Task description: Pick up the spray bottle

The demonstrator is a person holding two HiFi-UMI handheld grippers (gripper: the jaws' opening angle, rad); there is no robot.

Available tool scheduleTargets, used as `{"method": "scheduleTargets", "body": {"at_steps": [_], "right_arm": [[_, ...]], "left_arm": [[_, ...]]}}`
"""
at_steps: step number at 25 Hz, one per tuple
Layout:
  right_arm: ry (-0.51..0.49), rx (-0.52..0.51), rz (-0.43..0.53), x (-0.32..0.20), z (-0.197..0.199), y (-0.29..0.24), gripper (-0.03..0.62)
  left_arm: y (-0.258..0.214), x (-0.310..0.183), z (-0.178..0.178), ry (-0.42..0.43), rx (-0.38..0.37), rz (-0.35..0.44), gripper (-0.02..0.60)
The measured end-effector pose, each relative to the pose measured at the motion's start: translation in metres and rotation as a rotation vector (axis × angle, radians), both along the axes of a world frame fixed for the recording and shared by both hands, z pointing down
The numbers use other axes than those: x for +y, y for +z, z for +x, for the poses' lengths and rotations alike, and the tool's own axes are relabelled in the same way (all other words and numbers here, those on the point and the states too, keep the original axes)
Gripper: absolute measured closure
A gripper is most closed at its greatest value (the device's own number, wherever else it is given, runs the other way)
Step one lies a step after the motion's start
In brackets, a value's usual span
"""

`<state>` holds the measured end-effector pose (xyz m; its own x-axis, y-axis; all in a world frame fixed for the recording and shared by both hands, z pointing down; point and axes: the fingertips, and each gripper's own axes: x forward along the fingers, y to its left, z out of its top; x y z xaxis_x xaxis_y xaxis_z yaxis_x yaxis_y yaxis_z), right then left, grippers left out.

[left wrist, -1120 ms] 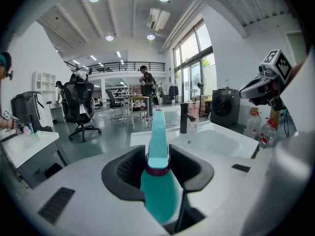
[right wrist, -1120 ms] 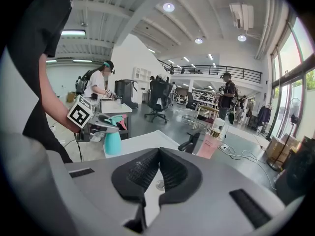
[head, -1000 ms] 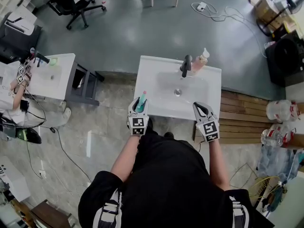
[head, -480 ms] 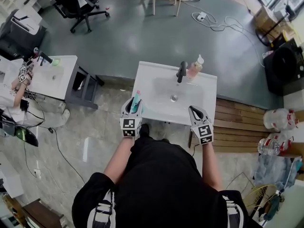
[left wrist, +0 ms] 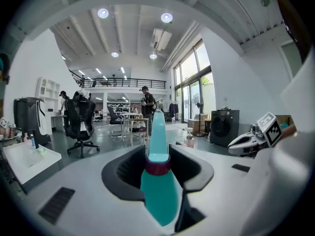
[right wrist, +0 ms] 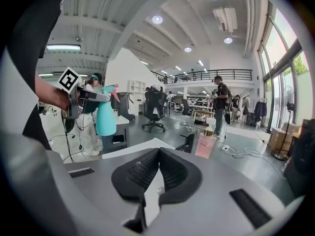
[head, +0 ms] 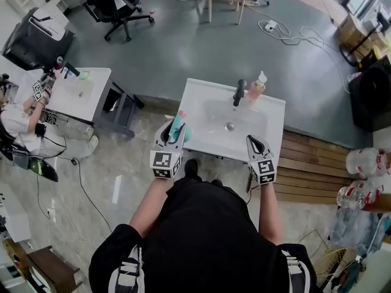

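The spray bottle point(head: 178, 127) is teal with a dark red collar and a pale nozzle. My left gripper point(head: 169, 138) is shut on its body and holds it in the air over the front left corner of the white sink point(head: 201, 99). In the left gripper view the bottle point(left wrist: 160, 195) fills the gap between the black pads point(left wrist: 123, 168). The right gripper view shows the bottle point(right wrist: 105, 114) hanging from the left gripper point(right wrist: 88, 96). My right gripper point(head: 253, 141) stays at the sink's front right edge, its jaws together on nothing.
A black faucet point(head: 239, 92) and a pink soap bottle point(head: 256, 87) stand at the back of the sink. A white side table point(head: 67, 96) with a seated person is at the left. A wooden pallet point(head: 311, 157) and water jugs point(head: 366, 160) lie to the right.
My left gripper has risen with the spray bottle, which now sits closer to the head camera. The right gripper has stayed near the sink's front right edge.
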<state>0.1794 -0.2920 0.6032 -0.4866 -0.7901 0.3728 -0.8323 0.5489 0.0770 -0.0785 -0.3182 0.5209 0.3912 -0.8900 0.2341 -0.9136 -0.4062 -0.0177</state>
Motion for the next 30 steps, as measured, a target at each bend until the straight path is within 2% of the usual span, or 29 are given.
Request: {"method": "scheduleTargets", "body": {"at_steps": [11,30], "right_arm": [[-0.031,-0.018,0.005,0.016,0.000,0.001,0.579],[-0.060,-0.016,-0.015,0.018,-0.009,0.007,0.579]], "left_arm": [[-0.041,0.025,0.007,-0.014,0.035,0.031,0.423],[-0.038,0.034,-0.005,-0.025,0.047,0.029,0.423]]}}
